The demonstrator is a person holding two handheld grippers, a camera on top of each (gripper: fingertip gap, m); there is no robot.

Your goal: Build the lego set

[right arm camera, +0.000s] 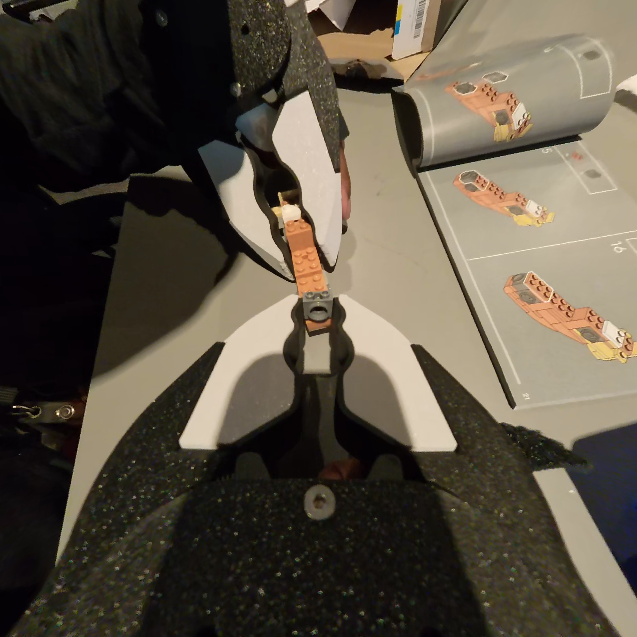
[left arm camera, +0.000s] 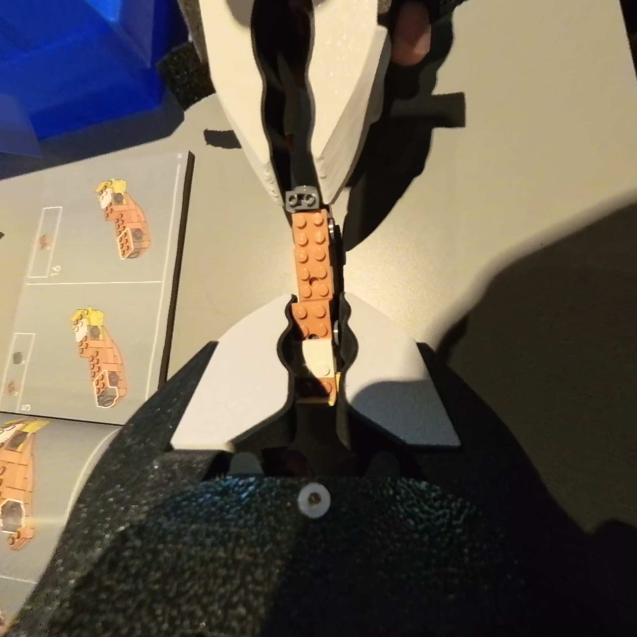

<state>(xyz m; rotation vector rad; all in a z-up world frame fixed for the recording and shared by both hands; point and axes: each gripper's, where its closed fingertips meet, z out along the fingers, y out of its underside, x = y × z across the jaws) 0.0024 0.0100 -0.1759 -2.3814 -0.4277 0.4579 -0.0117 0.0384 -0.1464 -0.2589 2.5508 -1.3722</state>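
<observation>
An orange lego model (left arm camera: 313, 255) of stacked studded plates, with a white piece and a yellow bit at one end, is held in the air over the grey table (left arm camera: 482, 138). My left gripper (left arm camera: 313, 300) is shut on the model's white and orange end. My right gripper (left arm camera: 302, 193) comes from the opposite side, shut on a dark grey brick (left arm camera: 302, 200) at the model's far end. In the right wrist view the grey brick (right arm camera: 317, 304), with a round hole in its face, sits between my right gripper's (right arm camera: 317, 310) tips on the model (right arm camera: 305, 262), held by the left gripper (right arm camera: 306, 270).
An open instruction booklet (left arm camera: 86, 293) with pictures of the orange model lies flat on the table beside the grippers; it also shows in the right wrist view (right arm camera: 534, 258). A blue bin (left arm camera: 69, 51) stands behind it. A cardboard box (right arm camera: 379, 31) sits at the table's far side. A dark sleeve (right arm camera: 86, 103) is nearby. Spacing between my two grippers at the tips: around 5 cm.
</observation>
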